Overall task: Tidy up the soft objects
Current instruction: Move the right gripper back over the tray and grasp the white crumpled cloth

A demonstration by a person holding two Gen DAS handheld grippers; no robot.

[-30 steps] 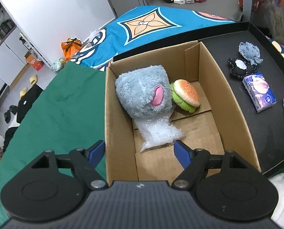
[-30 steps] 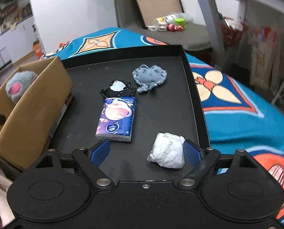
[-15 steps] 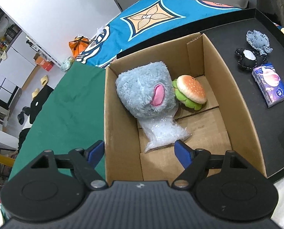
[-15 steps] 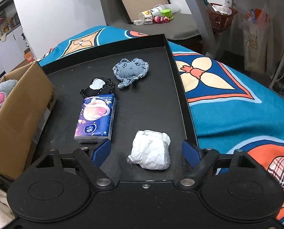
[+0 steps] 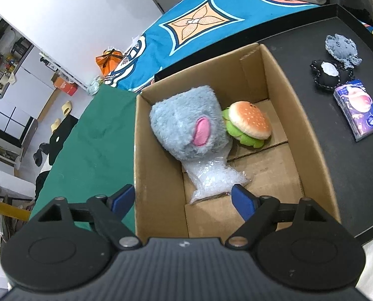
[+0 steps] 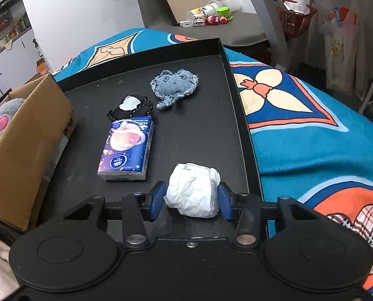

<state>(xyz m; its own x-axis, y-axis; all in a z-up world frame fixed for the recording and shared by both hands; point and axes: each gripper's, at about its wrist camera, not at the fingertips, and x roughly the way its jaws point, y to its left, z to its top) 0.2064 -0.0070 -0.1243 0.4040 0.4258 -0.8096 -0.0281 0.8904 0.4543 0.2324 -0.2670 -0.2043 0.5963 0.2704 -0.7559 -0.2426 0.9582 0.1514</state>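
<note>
At the near right corner of the black tray [image 6: 211, 130], the right gripper [image 6: 191, 198] brackets the white crumpled wad [image 6: 192, 190]. Both blue pads sit against or just beside the wad's flanks, left pad at its left edge, right pad at its right edge. Contact appears made; whether the grip bears load cannot be told, since the wad rests on the tray surface. Jaws are narrowed to roughly the wad's width, not fully shut.

Wad has no clear long axis; slightly wider than deep as viewed, so the pinch runs across its broader span. Soft paper, likely to compress further under squeeze.

Key relation: the cardboard box [image 6: 28, 135] lies to the left of the right gripper, its near wall standing higher than the wad. Judged next move: lift clear of that wall, then carry leftward.

Left gripper [image 5: 183, 198] hangs over the box's near edge, jaws spread wide, empty. In the box: grey plush [image 5: 186, 123], burger plush [image 5: 249, 123], bubble wrap [image 5: 214, 178]. Free floor shows at the near right.

On the tray beside the box: tissue pack [image 6: 126, 148], black pouch [image 6: 131, 107], denim patch [image 6: 173, 85].
</note>
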